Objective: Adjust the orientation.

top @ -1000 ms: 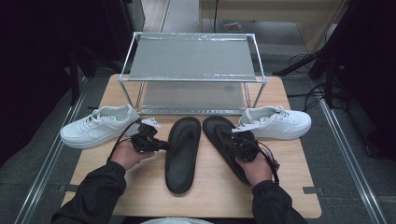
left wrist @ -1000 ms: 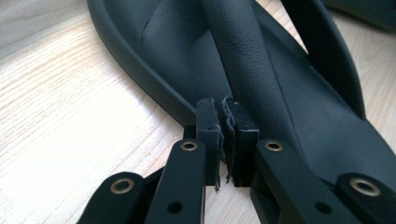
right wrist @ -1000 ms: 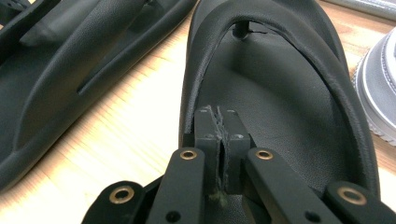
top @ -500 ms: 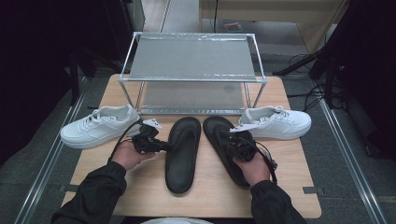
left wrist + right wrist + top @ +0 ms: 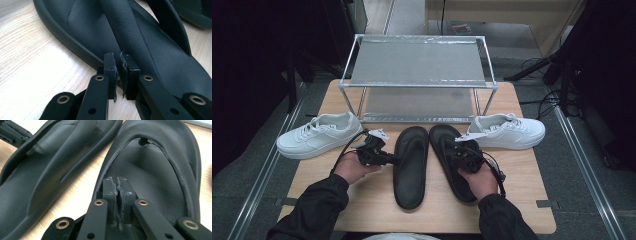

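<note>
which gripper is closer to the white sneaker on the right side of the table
Right. The right gripper sits over the right flip-flop, just beside that sneaker; the left gripper is across both flip-flops, by the left flip-flop.

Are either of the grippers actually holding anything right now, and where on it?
Nothing is gripped. The left gripper is shut beside the strap of the left flip-flop; the right gripper is shut over the footbed of the right flip-flop.

Matt black rubbery sandals (image 5: 412,165) on pale grained-wood table (image 5: 522,175).
</note>
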Tool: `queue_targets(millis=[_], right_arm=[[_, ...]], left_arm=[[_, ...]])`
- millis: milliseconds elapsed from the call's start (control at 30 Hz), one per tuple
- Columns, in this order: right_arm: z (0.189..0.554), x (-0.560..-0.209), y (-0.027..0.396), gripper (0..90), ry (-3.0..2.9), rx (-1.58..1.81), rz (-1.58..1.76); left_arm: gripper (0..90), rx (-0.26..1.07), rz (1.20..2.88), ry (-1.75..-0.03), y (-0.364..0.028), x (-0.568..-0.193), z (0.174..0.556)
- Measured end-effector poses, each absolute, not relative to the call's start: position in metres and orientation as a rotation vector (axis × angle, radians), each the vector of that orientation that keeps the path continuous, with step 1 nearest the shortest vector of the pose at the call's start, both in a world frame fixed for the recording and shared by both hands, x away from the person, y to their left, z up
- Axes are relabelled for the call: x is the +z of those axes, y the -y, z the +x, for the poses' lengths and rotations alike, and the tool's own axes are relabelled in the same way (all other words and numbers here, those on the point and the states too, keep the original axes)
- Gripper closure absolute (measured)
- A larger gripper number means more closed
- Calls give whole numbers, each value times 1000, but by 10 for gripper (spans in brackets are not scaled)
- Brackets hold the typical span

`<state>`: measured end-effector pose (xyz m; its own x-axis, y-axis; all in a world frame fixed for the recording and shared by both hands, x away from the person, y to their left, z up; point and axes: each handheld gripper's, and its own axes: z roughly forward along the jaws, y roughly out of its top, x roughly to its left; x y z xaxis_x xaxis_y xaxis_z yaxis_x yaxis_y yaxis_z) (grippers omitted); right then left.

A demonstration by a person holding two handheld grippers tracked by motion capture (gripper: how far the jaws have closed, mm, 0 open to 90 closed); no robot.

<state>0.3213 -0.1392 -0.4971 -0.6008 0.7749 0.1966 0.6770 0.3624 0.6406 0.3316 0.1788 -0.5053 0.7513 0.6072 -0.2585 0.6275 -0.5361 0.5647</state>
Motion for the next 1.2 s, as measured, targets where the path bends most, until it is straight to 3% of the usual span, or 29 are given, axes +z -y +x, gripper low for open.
queue_targets(millis=[1200], right_arm=[[321,-497,137,848,-2479,1109,1337]], left_arm=[[832,-150,2294,-821,-147,-509,317]])
